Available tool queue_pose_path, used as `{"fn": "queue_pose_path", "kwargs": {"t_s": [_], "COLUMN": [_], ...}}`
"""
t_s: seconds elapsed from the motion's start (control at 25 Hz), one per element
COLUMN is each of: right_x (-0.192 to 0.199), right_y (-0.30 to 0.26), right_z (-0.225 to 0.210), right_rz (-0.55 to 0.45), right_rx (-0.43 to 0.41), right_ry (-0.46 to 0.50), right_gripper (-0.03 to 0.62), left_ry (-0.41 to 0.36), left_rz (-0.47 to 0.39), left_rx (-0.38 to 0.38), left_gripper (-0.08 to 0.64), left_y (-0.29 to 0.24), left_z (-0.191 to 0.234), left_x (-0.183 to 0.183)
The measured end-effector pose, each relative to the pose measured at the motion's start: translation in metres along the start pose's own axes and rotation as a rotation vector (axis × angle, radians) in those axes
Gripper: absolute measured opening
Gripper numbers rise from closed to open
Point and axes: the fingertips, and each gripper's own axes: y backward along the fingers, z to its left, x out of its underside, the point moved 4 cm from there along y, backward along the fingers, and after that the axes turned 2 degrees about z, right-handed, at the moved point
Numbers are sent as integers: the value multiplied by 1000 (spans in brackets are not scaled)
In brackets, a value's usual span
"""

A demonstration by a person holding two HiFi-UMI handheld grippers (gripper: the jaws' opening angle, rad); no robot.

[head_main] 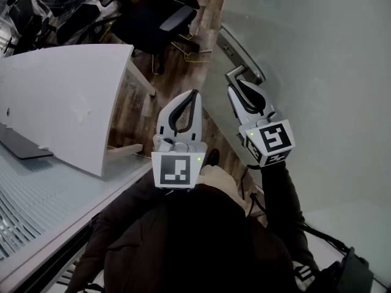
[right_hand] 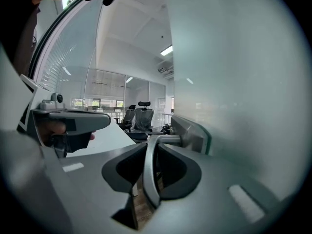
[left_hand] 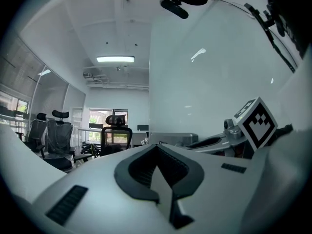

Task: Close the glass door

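Along the right of the head view: glass door (head_main: 317, 72), frosted, pale grey-green, filling that side from top to bottom beside the wood floor (head_main: 177, 81). Near its edge, a long metal plate carrying a bent lever handle (head_main: 234, 73), brushed silver. Only print in sight: black-and-white square markers on the left cube (head_main: 177, 171) and the right cube (head_main: 272, 139) (patterns, not letters).

Right gripper (head_main: 239, 84): jaws closed on the lever handle, one dark pad on either side of it. Left gripper (head_main: 194, 94): just beside, left of the door and clear of it, jaws pressed together, holding nothing.

Seen only from the right gripper view: the lever running down between the two jaws and touching both, the plate's thick end with the greenish pane right behind it, and off at the left the other gripper with fingers behind it. Seen only from the left gripper view: jaw tips meeting, a ceiling light (left_hand: 115, 59) beyond, the door pane rising smooth at the right. Taken in by the head view alone: white curved desk panel (head_main: 67, 96) and black office chair (head_main: 153, 20), both well apart from the door.
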Motion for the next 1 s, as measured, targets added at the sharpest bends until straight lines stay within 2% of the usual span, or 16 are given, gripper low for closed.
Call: {"fn": "queue_pose_path", "kwargs": {"t_s": [0.24,0.56,0.8,1.0], "right_x": [0,-7,-6,-7], "right_y": [4,14,19,26], "right_z": [32,70,101,127], "right_rz": [5,9,-2,1], "right_rx": [-44,-109,-165,-206], "right_ry": [4,20,25,29], "right_gripper": [69,69,69,69], "left_ry": [15,-23,-13,-15], "left_rz": [8,14,41,40], "left_rx": [-48,-139,-202,-206], "left_gripper": [-3,-3,-3,-3], "left_y": [30,77,112,134], "left_z": [4,-9,-8,1], "left_x": [3,-9,0,1]}}
